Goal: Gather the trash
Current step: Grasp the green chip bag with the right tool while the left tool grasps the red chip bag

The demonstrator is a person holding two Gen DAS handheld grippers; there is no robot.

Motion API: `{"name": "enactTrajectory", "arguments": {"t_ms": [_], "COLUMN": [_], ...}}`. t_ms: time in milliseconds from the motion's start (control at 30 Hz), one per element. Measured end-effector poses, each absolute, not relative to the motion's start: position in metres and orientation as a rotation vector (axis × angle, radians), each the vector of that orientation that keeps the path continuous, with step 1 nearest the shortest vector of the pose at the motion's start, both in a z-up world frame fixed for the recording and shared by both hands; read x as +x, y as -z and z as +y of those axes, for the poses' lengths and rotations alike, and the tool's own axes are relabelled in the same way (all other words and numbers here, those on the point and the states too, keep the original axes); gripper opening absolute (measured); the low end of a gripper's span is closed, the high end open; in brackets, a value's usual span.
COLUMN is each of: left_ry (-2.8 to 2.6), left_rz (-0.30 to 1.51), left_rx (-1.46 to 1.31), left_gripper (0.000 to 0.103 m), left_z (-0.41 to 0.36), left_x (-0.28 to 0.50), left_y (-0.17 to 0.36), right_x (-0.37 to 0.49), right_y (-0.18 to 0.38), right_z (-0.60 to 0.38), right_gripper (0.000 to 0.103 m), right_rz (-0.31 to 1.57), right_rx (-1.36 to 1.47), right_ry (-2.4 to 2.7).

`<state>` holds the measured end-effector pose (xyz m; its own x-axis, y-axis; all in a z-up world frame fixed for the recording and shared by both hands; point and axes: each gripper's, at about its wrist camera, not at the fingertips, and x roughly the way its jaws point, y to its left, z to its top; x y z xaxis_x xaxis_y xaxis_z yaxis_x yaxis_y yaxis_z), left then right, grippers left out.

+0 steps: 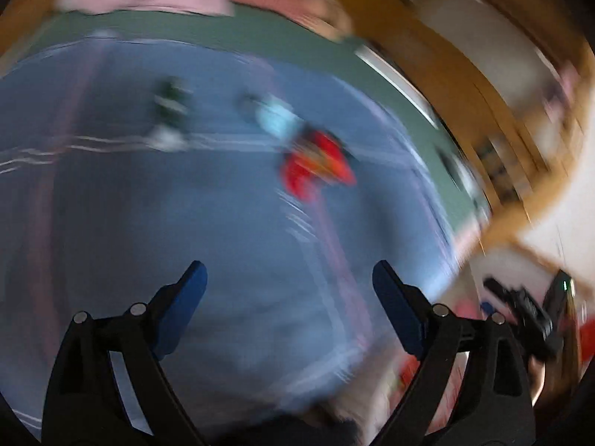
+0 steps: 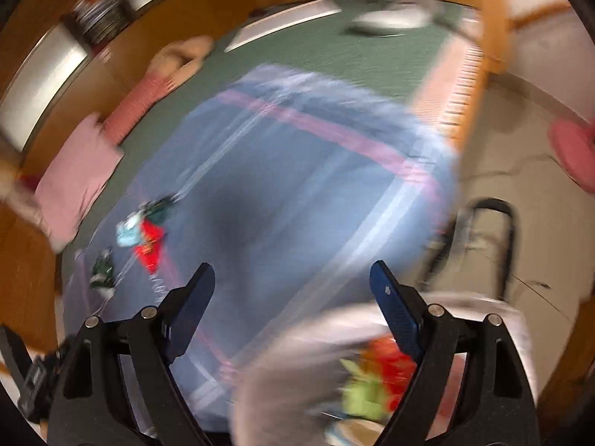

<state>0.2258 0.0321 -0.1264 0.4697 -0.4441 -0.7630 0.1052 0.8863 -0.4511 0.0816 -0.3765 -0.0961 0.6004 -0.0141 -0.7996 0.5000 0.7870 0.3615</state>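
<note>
Below me a bed (image 2: 334, 81) is spread with a green sheet, and over most of it lies a blue blanket (image 1: 167, 223) with pink and white stripes. On the blanket sit a red wrapper (image 1: 316, 163), a light blue scrap (image 1: 277, 117) just beyond it, touching, and a dark green and white wrapper (image 1: 169, 111) off to the left. A pink pillow (image 2: 80, 171) rests on the sheet at the blanket's far edge. Everything is blurred.

Left hand-held gripper (image 1: 290, 278) and right hand-held gripper (image 2: 292, 278) both spread wide, holding nothing.
</note>
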Motion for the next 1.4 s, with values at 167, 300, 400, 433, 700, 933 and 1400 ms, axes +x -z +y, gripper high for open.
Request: {"name": "enactTrajectory", "arguments": {"t_ms": [167,300,400,433,700,933,1400], "left_ry": [0.109,0.118,0.097,0.095,0.040,-0.100,-0.202], "left_rz": [1.109,1.087,1.098,1.108,1.121,1.057,1.013], "left_rx": [-0.494,-0.526,-0.488,-0.506,-0.595,-0.761,-0.907], "left_gripper": [0.090,0.091,0.091,0.091,0.091,0.091,0.092], "left_z": [0.117,0.136,0.142,0.146,0.163,0.206,0.262], "left_x": [0.245,0.242,0.237,0.237,0.242,0.228,0.198], "left_y": [0.166,0.165,0.168,0.169,0.170,0.172,0.173], "right_x": [0.196,0.287,0.337,0.347,0.330,0.267,0.329], "right_y": [0.110,0.125,0.151,0.160,0.202,0.196,0.166], "right_z": [-0.299,-0.240,-0.209,-0.203,-0.186,-0.085,-0.009], "right_gripper": [0.084,0.084,0.084,0.084,0.052,0.051,0.091], "right_rz": [0.910,0.851,0.912,0.942,1.068,1.191,0.985], "right_rx": [0.488,0.313,0.181,0.137,0.198,0.250,0.117], "right_ry": [0.181,0.160,0.153,0.164,0.118,-0.398,-0.155]}}
